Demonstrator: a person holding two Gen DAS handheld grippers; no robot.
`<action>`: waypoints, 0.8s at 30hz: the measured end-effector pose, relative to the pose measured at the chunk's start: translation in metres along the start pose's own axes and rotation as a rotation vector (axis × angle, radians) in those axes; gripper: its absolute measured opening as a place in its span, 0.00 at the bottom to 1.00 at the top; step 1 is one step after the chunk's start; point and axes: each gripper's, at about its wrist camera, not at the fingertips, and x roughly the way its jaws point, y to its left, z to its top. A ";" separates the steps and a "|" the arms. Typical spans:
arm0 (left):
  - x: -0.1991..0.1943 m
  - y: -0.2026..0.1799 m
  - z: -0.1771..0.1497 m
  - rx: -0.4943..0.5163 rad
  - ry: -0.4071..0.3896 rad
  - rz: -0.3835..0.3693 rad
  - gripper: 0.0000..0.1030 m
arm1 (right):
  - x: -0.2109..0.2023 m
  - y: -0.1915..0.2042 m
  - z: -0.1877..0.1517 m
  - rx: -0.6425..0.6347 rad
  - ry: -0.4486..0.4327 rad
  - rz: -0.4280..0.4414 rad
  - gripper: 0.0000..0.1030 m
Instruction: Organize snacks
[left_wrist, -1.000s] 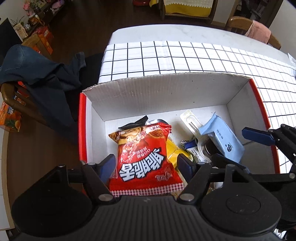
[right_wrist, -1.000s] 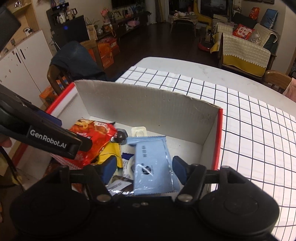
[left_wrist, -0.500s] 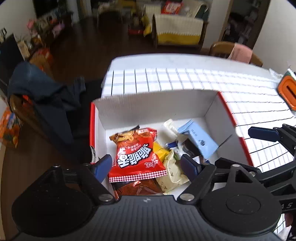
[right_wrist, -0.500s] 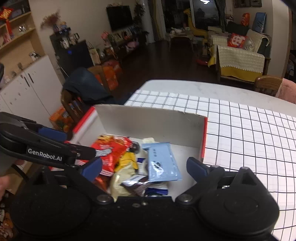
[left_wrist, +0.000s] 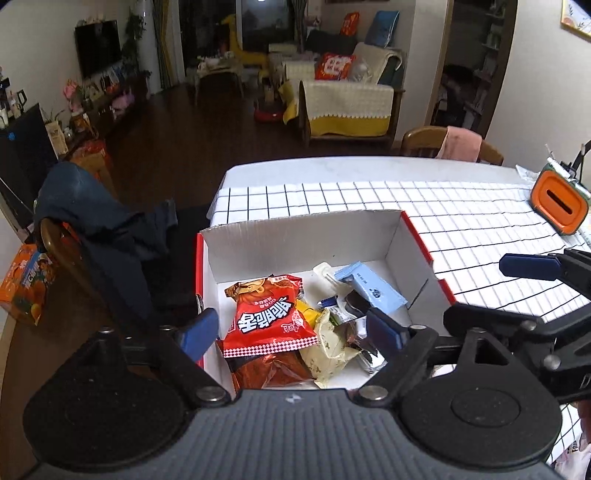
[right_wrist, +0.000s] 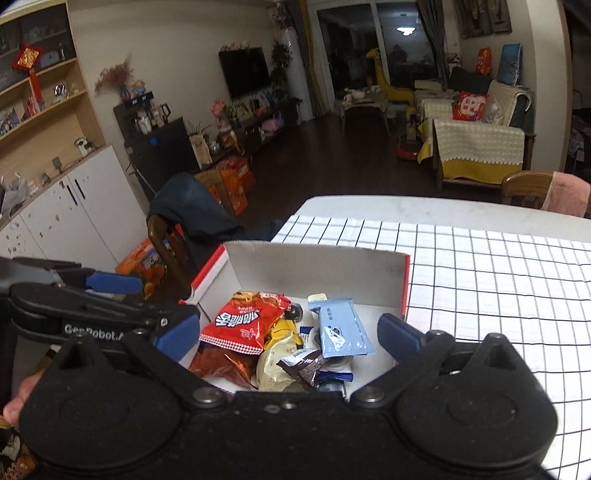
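A white cardboard box with red edges (left_wrist: 295, 236) (right_wrist: 317, 264) stands on the checked tablecloth and holds several snacks. A red chip bag (left_wrist: 271, 314) (right_wrist: 247, 319) lies at its left, a light blue packet (left_wrist: 373, 286) (right_wrist: 340, 328) at its right, with yellow, cream and dark wrappers between them. My left gripper (left_wrist: 291, 334) is open and empty above the box's near edge. My right gripper (right_wrist: 288, 338) is open and empty, also above the near edge. Each gripper shows at the side of the other's view.
An orange and green holder (left_wrist: 559, 205) stands at the table's right. A wooden chair with a dark garment (left_wrist: 99, 229) (right_wrist: 192, 210) is beside the table's left edge, and another chair with a pink cloth (left_wrist: 450, 144) at the far side. The checked cloth (right_wrist: 498, 280) spreads to the right.
Both grippers have lifted up and back from the box, so it looks smaller and lower. The red bag and blue packet stay in the box. Both jaws have widened.
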 end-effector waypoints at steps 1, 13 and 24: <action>-0.003 0.000 -0.001 -0.005 -0.007 -0.003 0.92 | -0.004 0.001 -0.001 0.007 -0.008 -0.001 1.00; -0.033 -0.007 -0.019 -0.040 -0.039 -0.022 0.99 | -0.025 0.008 -0.019 0.061 -0.048 -0.027 1.00; -0.050 -0.012 -0.026 -0.063 -0.077 0.014 0.99 | -0.039 0.011 -0.030 0.106 -0.101 -0.063 1.00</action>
